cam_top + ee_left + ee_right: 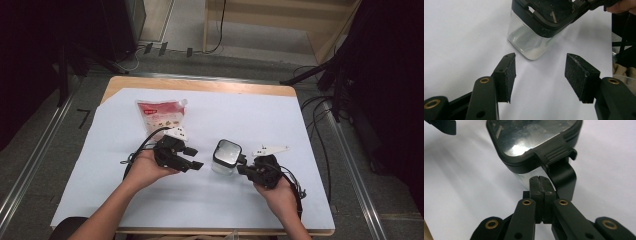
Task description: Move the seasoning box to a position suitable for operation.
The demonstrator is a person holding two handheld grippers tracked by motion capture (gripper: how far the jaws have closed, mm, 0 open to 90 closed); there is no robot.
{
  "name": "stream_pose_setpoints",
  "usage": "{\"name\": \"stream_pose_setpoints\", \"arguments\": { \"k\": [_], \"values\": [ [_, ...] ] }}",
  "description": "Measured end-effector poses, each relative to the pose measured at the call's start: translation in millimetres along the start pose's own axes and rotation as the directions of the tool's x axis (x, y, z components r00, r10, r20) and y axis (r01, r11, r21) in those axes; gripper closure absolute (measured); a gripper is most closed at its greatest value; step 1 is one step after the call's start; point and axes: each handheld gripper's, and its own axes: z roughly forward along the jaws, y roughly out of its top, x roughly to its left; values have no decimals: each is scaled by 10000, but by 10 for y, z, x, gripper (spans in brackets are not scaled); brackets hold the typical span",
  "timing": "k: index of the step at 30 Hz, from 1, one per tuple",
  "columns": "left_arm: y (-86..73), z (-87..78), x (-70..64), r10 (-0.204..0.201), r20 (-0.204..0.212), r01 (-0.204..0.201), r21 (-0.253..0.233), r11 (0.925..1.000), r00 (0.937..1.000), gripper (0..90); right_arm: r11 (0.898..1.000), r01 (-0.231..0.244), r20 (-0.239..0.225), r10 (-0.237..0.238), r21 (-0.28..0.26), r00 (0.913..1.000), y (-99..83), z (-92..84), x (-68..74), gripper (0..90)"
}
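A clear square container (226,159) with a black clip lid stands mid-table on the white sheet; the high view shows its shiny lid top. My left gripper (195,157) lies just left of it, open, and in the left gripper view (540,72) the container (529,42) sits a short way beyond the empty pads. My right gripper (243,168) is at the container's right side. In the right gripper view (539,180) it is shut, pads together, tips against the container wall under the lid's latch tab (556,152).
A red and white pouch (161,115) lies flat at the back left of the white sheet (260,115). The sheet covers most of a wooden table (200,84). Cables trail off the right side, and dark stands sit beyond the far edge.
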Motion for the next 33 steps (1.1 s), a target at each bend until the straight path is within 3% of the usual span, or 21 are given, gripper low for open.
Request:
{"name": "stream_pose_setpoints", "arguments": {
  "k": [5,9,17,23,25,29,33],
  "values": [
    [67,68,43,100,338,-90,-274,9996,9994,362,9999,-96,184,95,57,9998,5,-72,-125,900],
    [102,108,40,86,431,-85,-23,10000,9990,343,9997,-246,288,246,2,9993,20,-91,-223,900],
    [198,207,10,343,605,-343,-7,9994,9976,307,9982,-548,387,557,-260,9977,49,-149,-392,900],
    [253,220,15,401,789,-394,-108,9992,9961,260,9981,-206,558,238,-580,9982,101,-247,-347,900],
    [298,262,53,392,1076,-405,105,9991,9934,197,9975,-365,666,405,-600,9970,131,-251,-405,900],
    [330,342,96,743,893,-761,166,9970,9932,183,9981,-417,661,447,-452,9968,174,-185,-449,900],
    [335,394,113,841,769,-857,180,9962,9935,178,9991,-291,743,313,-302,9967,205,-124,-508,900]
  ]
}}
